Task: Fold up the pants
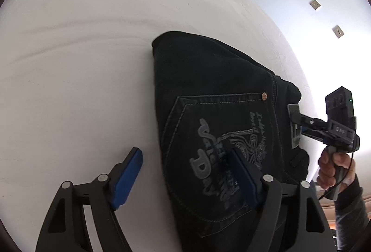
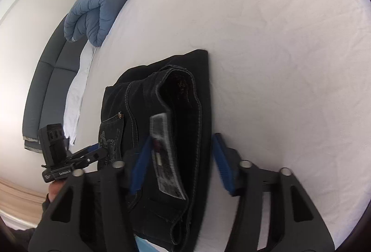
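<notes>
Left gripper (image 1: pixel 185 159) open over folded pants (image 1: pixel 215 99); right gripper (image 2: pixel 179 159) open, straddling waistband, nothing gripped.

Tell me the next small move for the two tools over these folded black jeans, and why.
Probably lift both tools clear. The black jeans already lie as a compact folded stack on the white bed sheet, pocket side up. The left tool and right tool both stand open, pads not pressing the cloth, so nothing is held. The open waistband end beside the right tool looks slightly loose; a light press could follow.
</notes>
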